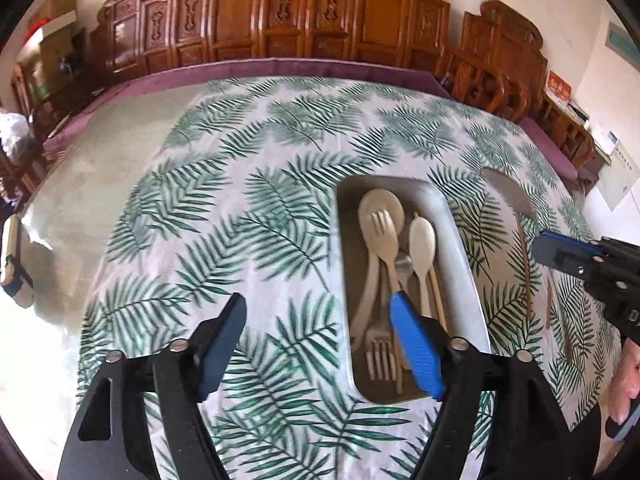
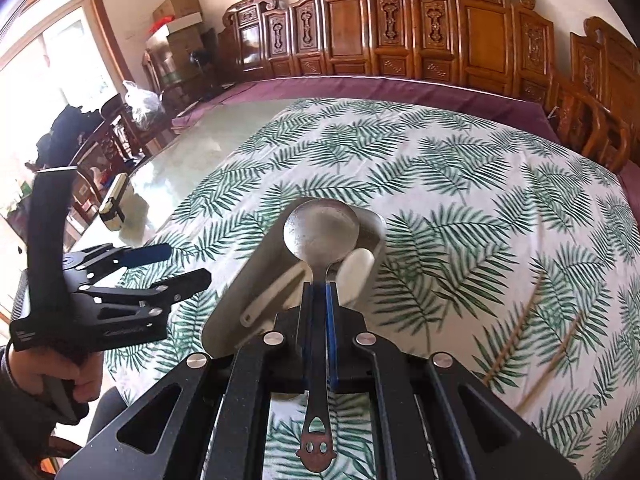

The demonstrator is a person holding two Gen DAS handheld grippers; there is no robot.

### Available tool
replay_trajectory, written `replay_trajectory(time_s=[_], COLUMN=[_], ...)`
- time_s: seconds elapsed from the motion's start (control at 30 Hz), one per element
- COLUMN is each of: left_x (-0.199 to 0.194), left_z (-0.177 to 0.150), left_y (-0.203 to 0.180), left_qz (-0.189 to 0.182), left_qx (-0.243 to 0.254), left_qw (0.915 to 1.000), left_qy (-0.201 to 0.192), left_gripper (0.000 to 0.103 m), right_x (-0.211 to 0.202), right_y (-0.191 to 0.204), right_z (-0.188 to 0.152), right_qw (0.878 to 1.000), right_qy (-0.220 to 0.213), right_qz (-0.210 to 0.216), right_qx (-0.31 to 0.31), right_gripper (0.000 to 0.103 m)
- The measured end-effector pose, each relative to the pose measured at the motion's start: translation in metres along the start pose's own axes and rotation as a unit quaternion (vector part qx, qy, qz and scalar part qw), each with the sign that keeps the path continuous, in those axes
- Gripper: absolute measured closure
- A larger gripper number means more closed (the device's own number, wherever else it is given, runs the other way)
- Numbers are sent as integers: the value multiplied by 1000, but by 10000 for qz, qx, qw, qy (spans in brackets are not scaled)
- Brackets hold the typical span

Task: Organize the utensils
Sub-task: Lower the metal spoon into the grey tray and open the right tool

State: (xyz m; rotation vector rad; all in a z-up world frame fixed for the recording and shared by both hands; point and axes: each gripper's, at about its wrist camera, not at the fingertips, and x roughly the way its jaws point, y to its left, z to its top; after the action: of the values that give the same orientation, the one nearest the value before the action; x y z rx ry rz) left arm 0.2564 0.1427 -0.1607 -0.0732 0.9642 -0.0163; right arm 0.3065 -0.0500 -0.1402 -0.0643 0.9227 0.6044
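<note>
Metal spoon (image 2: 320, 240) pinched by its handle in the right claw (image 2: 320, 304), bowl sticking out forward over the grey tray (image 1: 460, 232). Tray sits on the leaf-print table (image 1: 240, 200), holding pale plastic spoons (image 1: 380, 208) and forks (image 1: 380, 352). Left claw (image 1: 320, 340) spread wide, nothing between its fingers, hanging above the tray's near end.

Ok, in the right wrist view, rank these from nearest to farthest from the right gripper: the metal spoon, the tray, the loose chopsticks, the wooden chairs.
1. metal spoon: clamped in the right gripper, bowl pointing forward.
2. tray: just below and ahead, holding pale utensils.
3. chopsticks: on the leaf-print cloth, off to the right.
4. wooden chairs: along the far wall, beyond the table.
</note>
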Motion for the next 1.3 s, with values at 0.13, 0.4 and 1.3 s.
replay_trajectory(time_s=[0.13,0.4,1.3], left_x=[-11,-33,-57], left_z=[3,2,1], left_y=[12,33,42], left_qz=[170,330,442], left_qx=[-43,-107,-120], left_qw=[9998,9990,9978], left_qy=[-108,-285,-471], left_gripper=[15,12,10], right_x=[14,49,91], right_y=[12,20,11], right_z=[7,9,1], right_qw=[10000,9998,9985], right_qy=[29,189,486], right_qz=[80,72,23], right_qx=[-38,54,252], right_gripper=[96,96,93])
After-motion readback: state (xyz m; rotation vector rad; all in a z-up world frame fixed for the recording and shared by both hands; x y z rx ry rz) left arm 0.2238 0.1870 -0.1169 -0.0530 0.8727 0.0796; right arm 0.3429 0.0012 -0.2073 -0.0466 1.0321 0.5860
